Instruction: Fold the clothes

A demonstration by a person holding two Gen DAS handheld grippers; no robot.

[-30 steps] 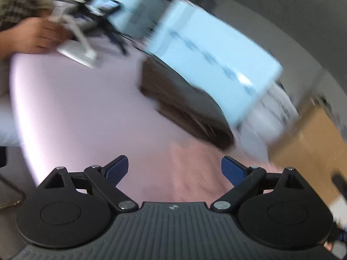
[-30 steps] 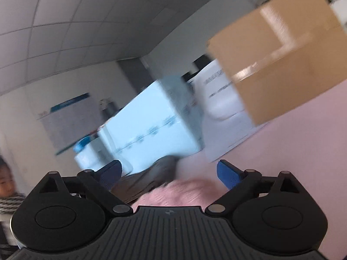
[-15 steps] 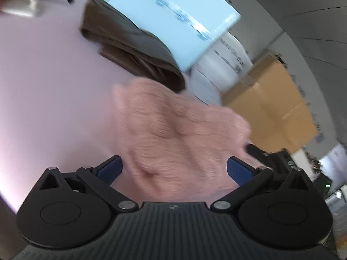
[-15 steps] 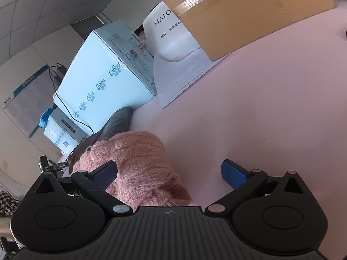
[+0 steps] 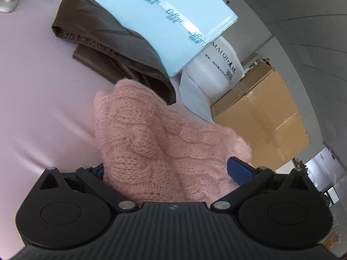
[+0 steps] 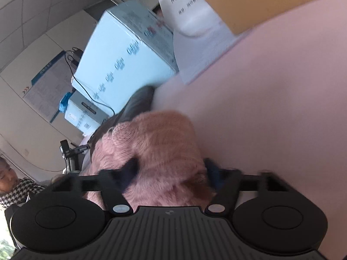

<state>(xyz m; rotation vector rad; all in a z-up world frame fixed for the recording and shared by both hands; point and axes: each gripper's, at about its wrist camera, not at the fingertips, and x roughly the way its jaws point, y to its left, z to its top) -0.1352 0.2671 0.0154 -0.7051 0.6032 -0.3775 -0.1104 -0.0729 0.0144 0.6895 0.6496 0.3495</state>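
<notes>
A pink cable-knit sweater (image 5: 151, 138) lies bunched on the pale pink table (image 5: 39, 99). My left gripper (image 5: 167, 171) is open, its blue pads on either side of the sweater's near end. In the right wrist view the same sweater (image 6: 156, 147) fills the space between the fingers of my right gripper (image 6: 171, 173). Its jaws are partly closed around the knit, and the frame is blurred. A folded brown garment (image 5: 112, 43) lies just beyond the sweater, and shows in the right wrist view (image 6: 134, 106).
A light blue carton (image 5: 160, 15) stands behind the brown garment. A white bag (image 5: 214, 69) and a brown cardboard box (image 5: 260, 117) stand to the right of it. A person in a checked top (image 6: 13, 186) sits at the far left.
Both grippers have moved in onto the pink sweater, which now sits between their fingers. The right gripper's jaws have narrowed around it.
</notes>
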